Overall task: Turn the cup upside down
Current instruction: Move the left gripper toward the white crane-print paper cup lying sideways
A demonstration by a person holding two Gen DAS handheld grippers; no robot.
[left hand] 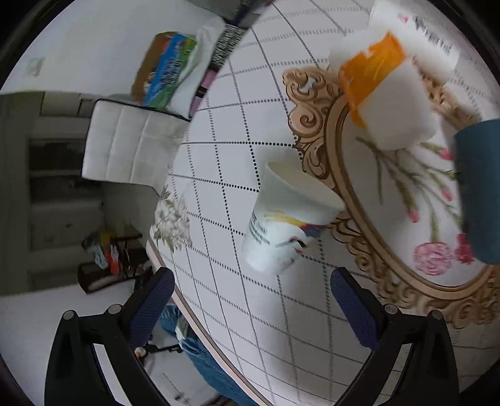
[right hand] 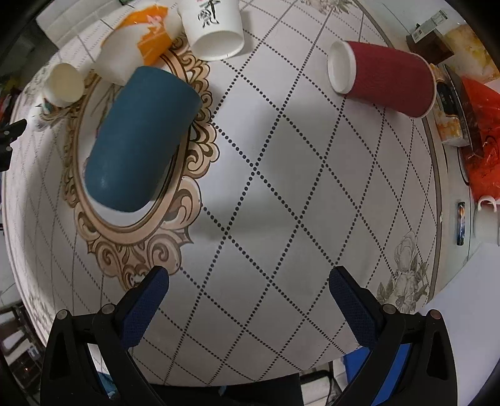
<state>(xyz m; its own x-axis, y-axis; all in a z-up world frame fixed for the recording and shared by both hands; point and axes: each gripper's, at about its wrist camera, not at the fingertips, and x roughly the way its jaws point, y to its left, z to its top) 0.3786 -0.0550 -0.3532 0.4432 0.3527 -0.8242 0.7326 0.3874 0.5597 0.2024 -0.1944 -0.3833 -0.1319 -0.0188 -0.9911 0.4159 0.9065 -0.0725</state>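
The left hand-held gripper [left hand: 251, 307] is nearest the lens: its two blue-padded fingers [left hand: 351, 309] stand wide apart and hold nothing. Just ahead of them, between the finger lines, stands the small paper cup [left hand: 282, 218], upright with its mouth open upward, on the patterned surface [left hand: 225, 175] close to that surface's edge and just beside the gold ornamental border [left hand: 315, 103].

The right hand-held gripper [right hand: 248, 298] is likewise wide open and empty, over a bare stretch of the surface. In its view the same small paper cup [right hand: 64, 84] appears far off at upper left. A blue cup [right hand: 140, 140], a red cup [right hand: 387, 82], a white-and-orange cup [right hand: 137, 47] and a white cup with black script [right hand: 215, 28] also stand on the surface.

Handling judgement: the small paper cup is probably very light, thin-walled and easily crushed; its wall should yield under firm pressure, and it may skid if nudged before closure. Recommended hold: across the side wall at mid-height, below the rolled rim, with light closing force. Avoid pinching the rim alone, which would likely deform. The cup appears empty, so inversion should spill nothing.
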